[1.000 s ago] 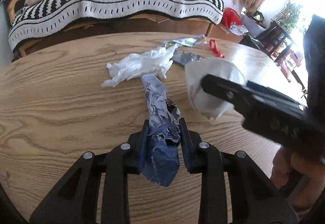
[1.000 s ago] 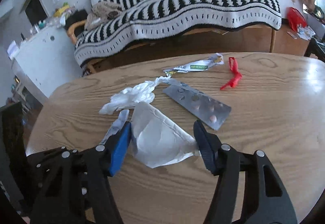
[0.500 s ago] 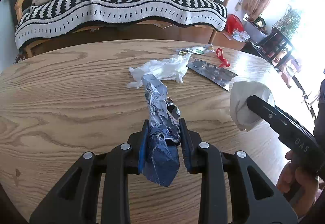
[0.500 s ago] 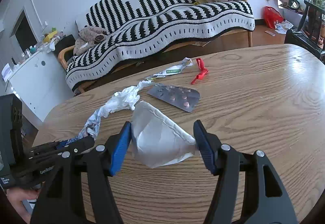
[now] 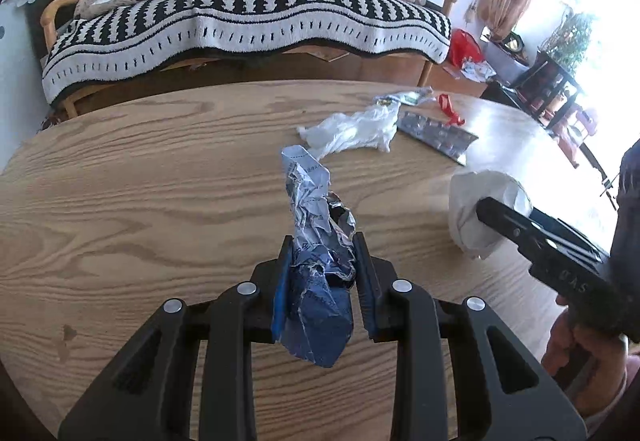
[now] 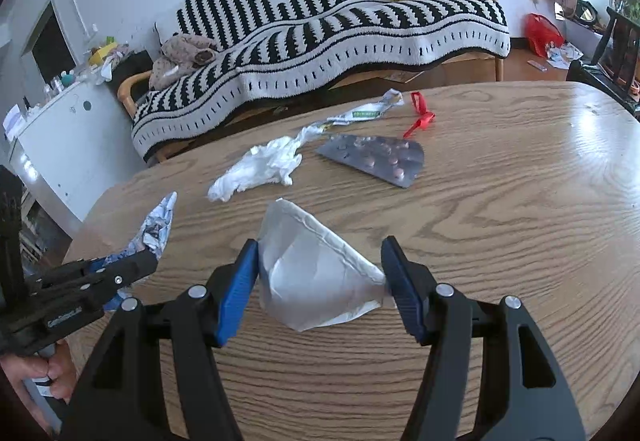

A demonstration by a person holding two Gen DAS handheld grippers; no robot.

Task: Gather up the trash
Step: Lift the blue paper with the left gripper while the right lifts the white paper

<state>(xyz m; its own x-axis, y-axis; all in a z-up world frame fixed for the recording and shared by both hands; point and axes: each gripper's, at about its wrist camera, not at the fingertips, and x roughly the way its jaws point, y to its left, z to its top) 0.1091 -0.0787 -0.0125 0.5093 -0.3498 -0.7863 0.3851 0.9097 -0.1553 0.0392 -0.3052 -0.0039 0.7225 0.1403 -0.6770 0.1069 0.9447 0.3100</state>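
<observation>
My left gripper (image 5: 322,253) is shut on a crumpled blue and silver wrapper (image 5: 316,241) held above the wooden table (image 5: 140,201); the wrapper also shows in the right wrist view (image 6: 158,225). My right gripper (image 6: 320,261) is shut on a white paper cup-shaped piece (image 6: 316,273), which also shows in the left wrist view (image 5: 480,213). On the table lie a crumpled white tissue (image 6: 260,169), a pill blister pack (image 6: 378,159), a red ribbon (image 6: 420,117) and a torn green and white packet (image 6: 360,113).
A sofa with a black and white striped blanket (image 6: 340,41) stands behind the table. A white cabinet (image 6: 52,145) is at the left. A dark chair (image 5: 552,81) and a red bag (image 5: 464,45) are at the far right.
Both grippers have drawn back from the trash pile with their pieces and moved apart: the right one to the right, the left one to the left.
</observation>
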